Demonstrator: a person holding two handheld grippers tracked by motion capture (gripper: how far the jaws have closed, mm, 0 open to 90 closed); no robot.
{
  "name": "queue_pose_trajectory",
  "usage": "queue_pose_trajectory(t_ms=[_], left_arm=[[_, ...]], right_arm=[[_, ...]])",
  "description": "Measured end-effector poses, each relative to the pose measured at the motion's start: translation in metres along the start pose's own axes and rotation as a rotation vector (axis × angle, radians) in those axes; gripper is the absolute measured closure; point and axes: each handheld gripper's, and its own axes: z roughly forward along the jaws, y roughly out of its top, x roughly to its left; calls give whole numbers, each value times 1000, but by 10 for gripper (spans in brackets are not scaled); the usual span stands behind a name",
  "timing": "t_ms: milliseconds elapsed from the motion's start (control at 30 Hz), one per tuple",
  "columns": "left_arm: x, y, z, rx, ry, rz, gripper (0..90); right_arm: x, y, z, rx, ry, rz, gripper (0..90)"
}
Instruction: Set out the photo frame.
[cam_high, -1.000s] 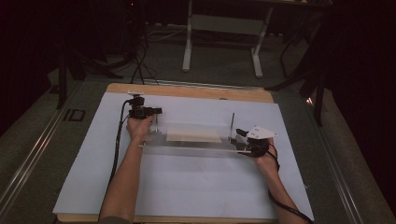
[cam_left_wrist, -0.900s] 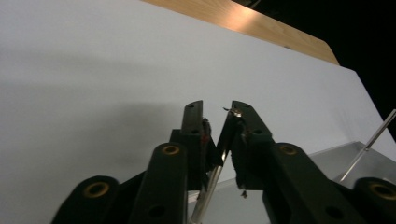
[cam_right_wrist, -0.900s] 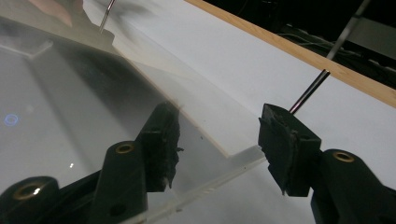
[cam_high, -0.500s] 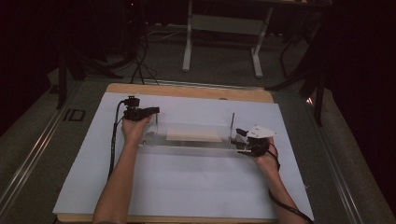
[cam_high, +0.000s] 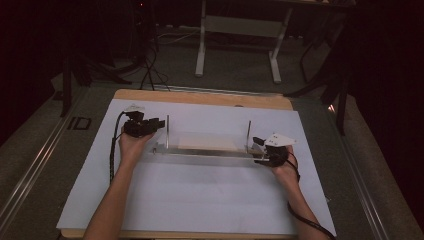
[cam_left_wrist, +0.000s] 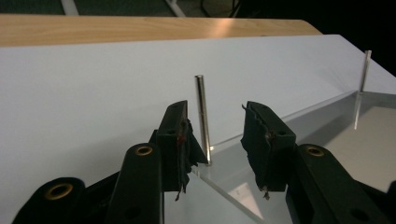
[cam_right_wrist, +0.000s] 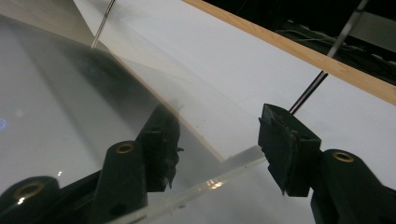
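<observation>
— While the clear acrylic plate (cam_high: 205, 150) lies flat mid-worktop (cam_high: 200, 200), what stands on it?
— One thin metal rod (cam_high: 167, 131) at each end, upright.
— And the hands?
— Left gripper (cam_high: 150, 125), at nine o'clock, jaws just opened, pin loose between. Right gripper (cam_high: 261, 150), at three o'clock, jaws straddle the plate's edge, grip unclear.

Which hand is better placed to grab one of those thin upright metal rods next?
Probably left. The left gripper has just been opening its jaws, which flank a thin upright metal rod without pressing it. The right gripper, open, straddles the clear plastic plate at its edge; the other rod stands beyond.
</observation>
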Motion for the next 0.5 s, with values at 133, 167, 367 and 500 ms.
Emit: queue_pose_trajectory(t_ms=[133,167,367,500], left_arm=[[-4,-5,-10,-12,3,31,603],[-5,-6,-12,-13,7,38,602],[-6,-13,-22,-42,2,52,594],[-6,-18,-26,-52,-2,57,594]], right_arm=[[0,2,0,4,-2,6,463],[-1,2,0,4,-1,8,464],[-3,5,0,4,-1,24,463],[-5,8,1,4,1,40,463]])
